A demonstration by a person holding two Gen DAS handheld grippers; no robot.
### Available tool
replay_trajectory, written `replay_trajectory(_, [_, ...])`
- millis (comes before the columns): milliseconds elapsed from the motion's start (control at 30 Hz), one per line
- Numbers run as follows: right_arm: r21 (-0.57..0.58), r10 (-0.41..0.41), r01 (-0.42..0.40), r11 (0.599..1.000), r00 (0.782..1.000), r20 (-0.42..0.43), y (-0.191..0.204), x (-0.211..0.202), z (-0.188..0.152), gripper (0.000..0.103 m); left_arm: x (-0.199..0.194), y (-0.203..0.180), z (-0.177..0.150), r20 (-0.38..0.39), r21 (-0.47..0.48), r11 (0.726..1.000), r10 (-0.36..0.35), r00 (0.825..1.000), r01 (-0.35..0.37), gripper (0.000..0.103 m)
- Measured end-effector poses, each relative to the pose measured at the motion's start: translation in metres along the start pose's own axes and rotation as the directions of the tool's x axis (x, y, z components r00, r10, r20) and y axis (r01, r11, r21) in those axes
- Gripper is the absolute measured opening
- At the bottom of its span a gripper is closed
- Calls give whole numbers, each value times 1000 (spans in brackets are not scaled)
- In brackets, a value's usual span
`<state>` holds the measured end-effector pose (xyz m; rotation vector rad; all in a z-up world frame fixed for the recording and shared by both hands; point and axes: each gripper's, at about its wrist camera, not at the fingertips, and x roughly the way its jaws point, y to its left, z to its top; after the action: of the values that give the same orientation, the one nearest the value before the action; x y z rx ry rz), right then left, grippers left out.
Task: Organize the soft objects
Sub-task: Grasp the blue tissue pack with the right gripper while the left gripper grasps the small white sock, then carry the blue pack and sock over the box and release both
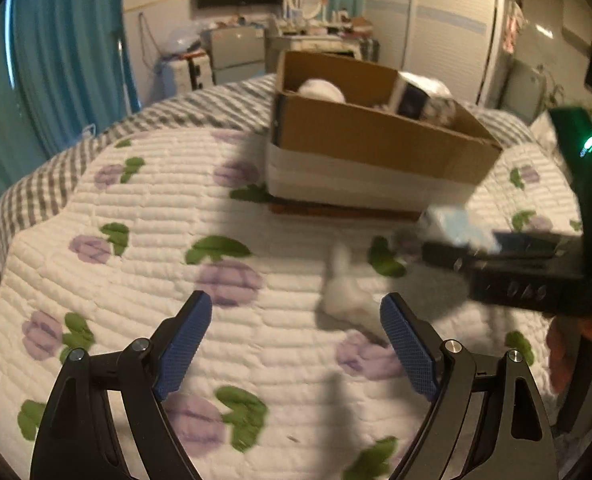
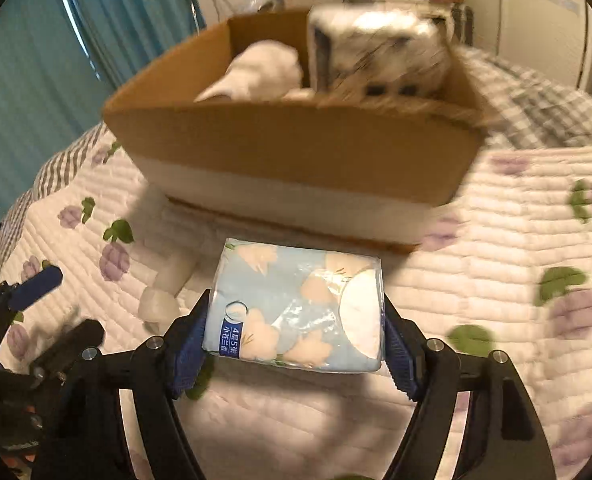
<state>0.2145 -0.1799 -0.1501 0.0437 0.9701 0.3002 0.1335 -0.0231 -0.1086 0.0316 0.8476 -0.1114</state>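
Left wrist view: low over the quilted bed, facing the cardboard box from a moderate way off. Right wrist view: nearer, facing the same box over the bed. Shared: box, quilt, blue curtains.

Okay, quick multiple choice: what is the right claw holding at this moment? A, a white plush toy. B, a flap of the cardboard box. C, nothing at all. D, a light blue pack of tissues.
D: in the right wrist view the right claw has both blue pads pressed against the sides of the light blue tissue pack, which sits in front of the cardboard box, while the white plush toy lies apart on the quilt.
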Motion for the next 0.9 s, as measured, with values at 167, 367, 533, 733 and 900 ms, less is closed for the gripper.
replay_trajectory(167, [57, -12, 11, 998, 1000, 16, -23, -14, -4, 75, 14, -20, -2, -53, -16, 999, -45, 998, 44, 85])
replay_trajectory(367, [73, -26, 25, 997, 1000, 9, -22, -10, 5, 75, 45, -32, 4, -74, -33, 999, -29, 997, 27, 84])
replay_trajectory(533, [21, -47, 47, 999, 999, 18, -11, -8, 5, 75, 63, -43, 0, -93, -21, 999, -30, 995, 28, 82])
replay_trajectory(733, [43, -44, 43, 998, 998, 38, -15, -14, 6, 75, 66, -48, -7, -96, 21, 1000, -5, 995, 7, 49])
replay_trajectory(900, [46, -48, 46, 998, 998, 47, -15, -18, 3, 75, 56, -29, -10, -98, -9, 999, -33, 995, 32, 35])
